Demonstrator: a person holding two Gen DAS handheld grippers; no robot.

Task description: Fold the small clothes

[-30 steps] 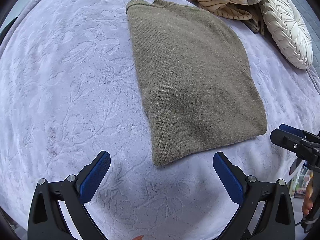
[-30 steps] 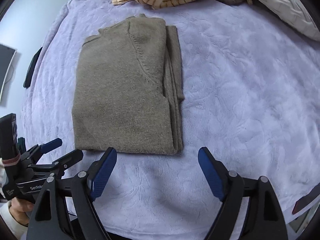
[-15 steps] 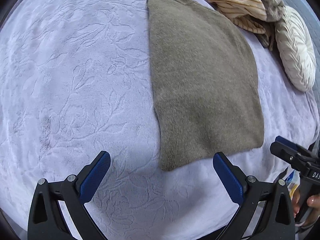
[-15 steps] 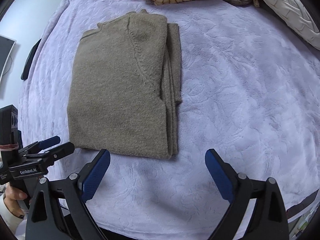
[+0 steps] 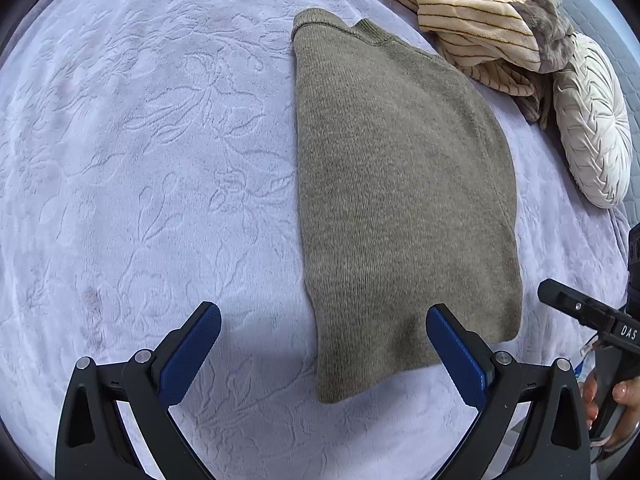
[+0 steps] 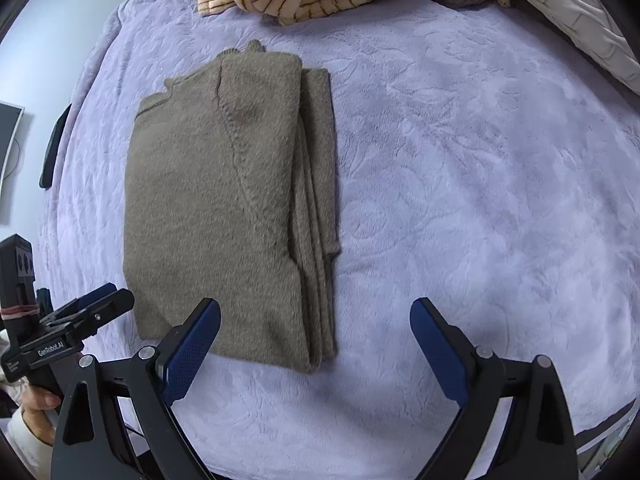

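Note:
An olive-brown knit sweater (image 5: 400,180) lies folded lengthwise into a long rectangle on the lavender blanket (image 5: 140,140). The right wrist view shows the same sweater (image 6: 212,208) with its folded layers stacked along the right edge. My left gripper (image 5: 322,312) is open above the sweater's near left corner, with nothing pressed between the pads. My right gripper (image 6: 315,304) is open over the near right corner, its left pad above the hem. Each view shows the other gripper at its side: the right gripper (image 5: 560,296) and the left gripper (image 6: 100,300).
A pile of beige striped clothes (image 5: 472,20) and a round cream pillow (image 5: 592,120) lie beyond the sweater's far end. A dark flat device (image 6: 54,148) sits at the bed's left edge. Bare blanket stretches to both sides of the sweater.
Both grippers have come closer to the sweater's near hem, so the corners now sit between the jaws. The right jaws have spread a little wider. The left view has rolled.

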